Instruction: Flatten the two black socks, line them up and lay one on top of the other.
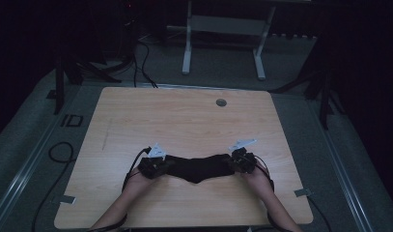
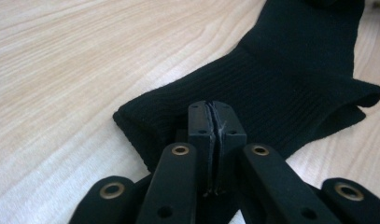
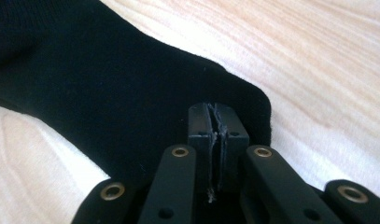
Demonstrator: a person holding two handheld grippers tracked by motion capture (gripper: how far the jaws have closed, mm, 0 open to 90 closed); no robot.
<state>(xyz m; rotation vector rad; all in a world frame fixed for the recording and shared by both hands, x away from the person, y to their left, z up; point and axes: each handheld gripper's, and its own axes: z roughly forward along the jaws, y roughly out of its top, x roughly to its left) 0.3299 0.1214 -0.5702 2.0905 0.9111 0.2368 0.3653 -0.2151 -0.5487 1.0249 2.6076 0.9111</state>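
Black sock (image 1: 200, 168) on wooden table (image 1: 184, 121), left claw (image 1: 161, 166) and right claw (image 1: 234, 162) clamped on its ends

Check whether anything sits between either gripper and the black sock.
Nothing visible does. The left gripper is shut on the ribbed cuff end of the black sock, and the right gripper is shut on its opposite end. The sock lies on the bare wooden table with no other thing near it.

- Light wooden table (image 1: 184, 121) with a round grommet (image 1: 221, 102) near the far edge.
- Grey carpet floor (image 1: 223, 63), dim beyond.
- White desk frame (image 1: 223, 43) behind.
- Black cables (image 1: 141, 58) trailing across.
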